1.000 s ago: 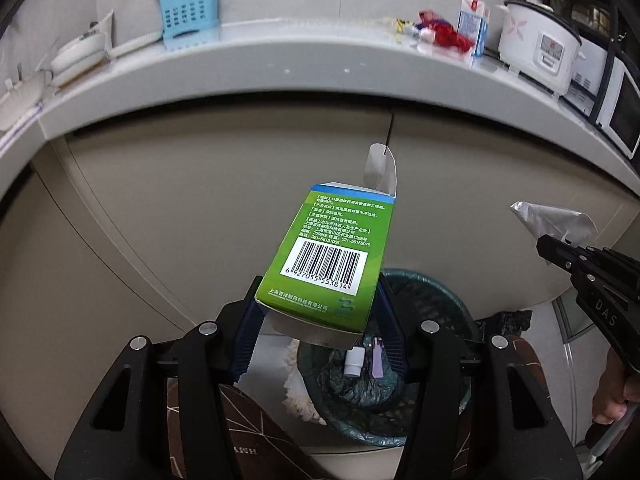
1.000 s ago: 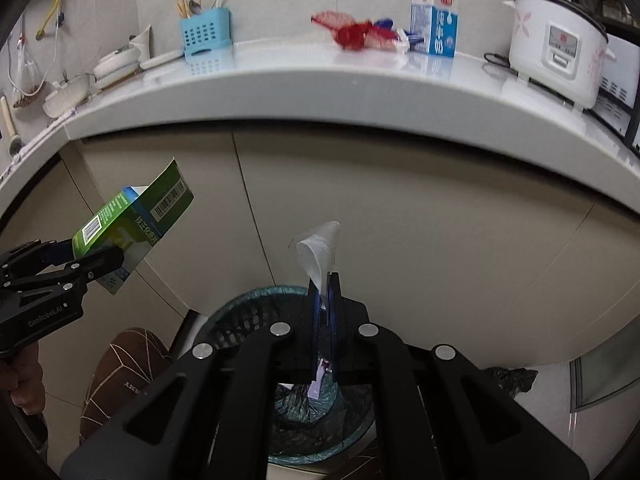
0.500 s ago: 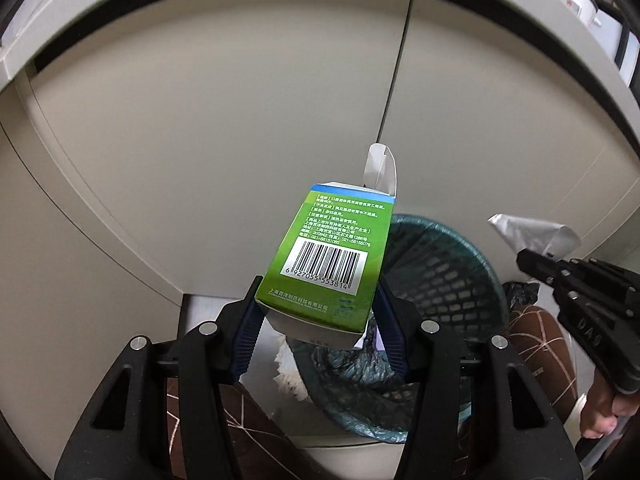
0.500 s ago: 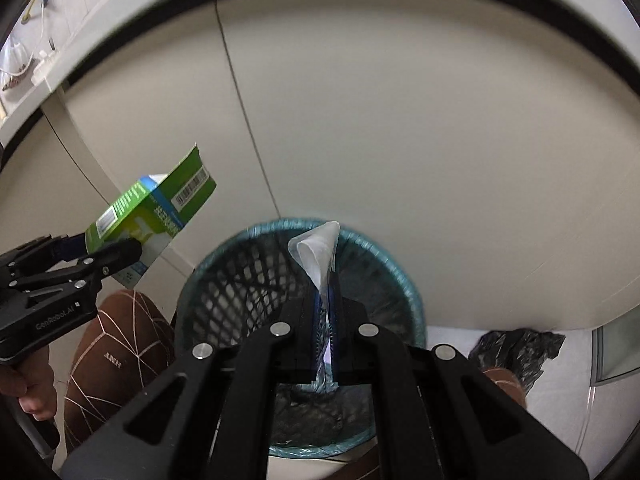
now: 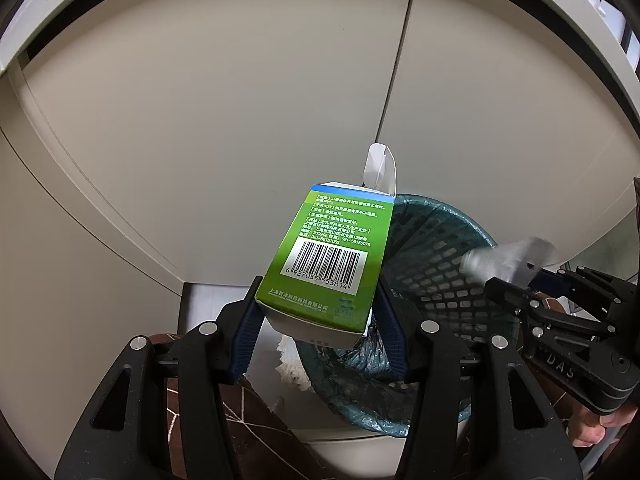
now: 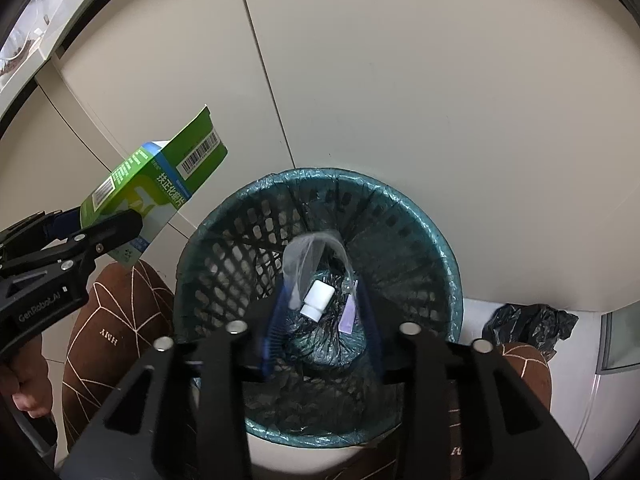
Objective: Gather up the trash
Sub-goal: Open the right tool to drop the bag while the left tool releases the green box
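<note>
My left gripper [image 5: 320,332] is shut on a green carton [image 5: 332,256] with a barcode and holds it just left of the rim of a teal-lined mesh trash bin [image 5: 436,240]. The carton [image 6: 156,184] and left gripper [image 6: 104,224] also show at the left of the right wrist view. My right gripper [image 6: 320,324] is open right over the bin [image 6: 412,216]. A blurred clear plastic wrapper [image 6: 312,252] is loose between its spread fingers, falling into the bin. In the left wrist view the wrapper [image 5: 508,260] is a grey blur at the right gripper's tip [image 5: 516,284].
A white bottle [image 6: 318,300] and a purple strip [image 6: 348,316] lie in the bin's bottom. Beige cabinet doors [image 6: 400,80] stand behind the bin. A black bag [image 6: 528,324] lies on the floor to the right. Brown patterned slippers [image 6: 104,320] flank the bin.
Both grippers have dropped lower and tilted down toward the bin. My right gripper has opened and let go of the wrapper, which falls. The left keeps hold of the carton.
</note>
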Demonstrator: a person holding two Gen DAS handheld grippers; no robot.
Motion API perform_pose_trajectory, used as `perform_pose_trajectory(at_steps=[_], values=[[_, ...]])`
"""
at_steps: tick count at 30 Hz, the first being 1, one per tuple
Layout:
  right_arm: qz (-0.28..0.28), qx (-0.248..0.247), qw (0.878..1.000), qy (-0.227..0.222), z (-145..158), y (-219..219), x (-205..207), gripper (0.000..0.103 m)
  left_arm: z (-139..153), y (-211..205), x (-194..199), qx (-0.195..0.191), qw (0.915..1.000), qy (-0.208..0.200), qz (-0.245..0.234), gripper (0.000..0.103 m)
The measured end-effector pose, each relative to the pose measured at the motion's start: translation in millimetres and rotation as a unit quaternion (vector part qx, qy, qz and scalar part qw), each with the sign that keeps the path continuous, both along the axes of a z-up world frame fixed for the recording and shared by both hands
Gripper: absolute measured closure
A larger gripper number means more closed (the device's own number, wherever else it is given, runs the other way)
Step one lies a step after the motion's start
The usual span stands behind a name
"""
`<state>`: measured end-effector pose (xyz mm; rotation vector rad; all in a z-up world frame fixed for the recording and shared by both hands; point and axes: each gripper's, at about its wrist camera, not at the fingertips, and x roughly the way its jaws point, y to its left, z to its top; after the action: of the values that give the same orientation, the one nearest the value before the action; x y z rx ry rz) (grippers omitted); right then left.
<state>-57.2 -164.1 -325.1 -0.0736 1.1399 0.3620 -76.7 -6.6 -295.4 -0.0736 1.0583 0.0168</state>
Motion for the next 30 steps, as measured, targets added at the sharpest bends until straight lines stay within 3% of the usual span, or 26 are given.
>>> perform_pose_trajectory(at_steps=[5,11,30], values=[[-0.011,0.005,1.0,-0.002,4.8,-5.1,-1.8,0.035,1.0,-2.4,3.8,-0.001,1.0,0.001,-0.006,0.051],[-0.033,0.017,0.999,-0.018,20.0,-22.5,-3.3,0.023,1.7,-7.2,0.9,-0.002,0.9999,0.002,-0.016,0.051],[-0.079,0.013,0.996,-0.035,40.4,-68.0,-11.8,0.019,-16.1,-40.0,13.1,-0.007,0.9979,0.02,-0.062,0.048]])
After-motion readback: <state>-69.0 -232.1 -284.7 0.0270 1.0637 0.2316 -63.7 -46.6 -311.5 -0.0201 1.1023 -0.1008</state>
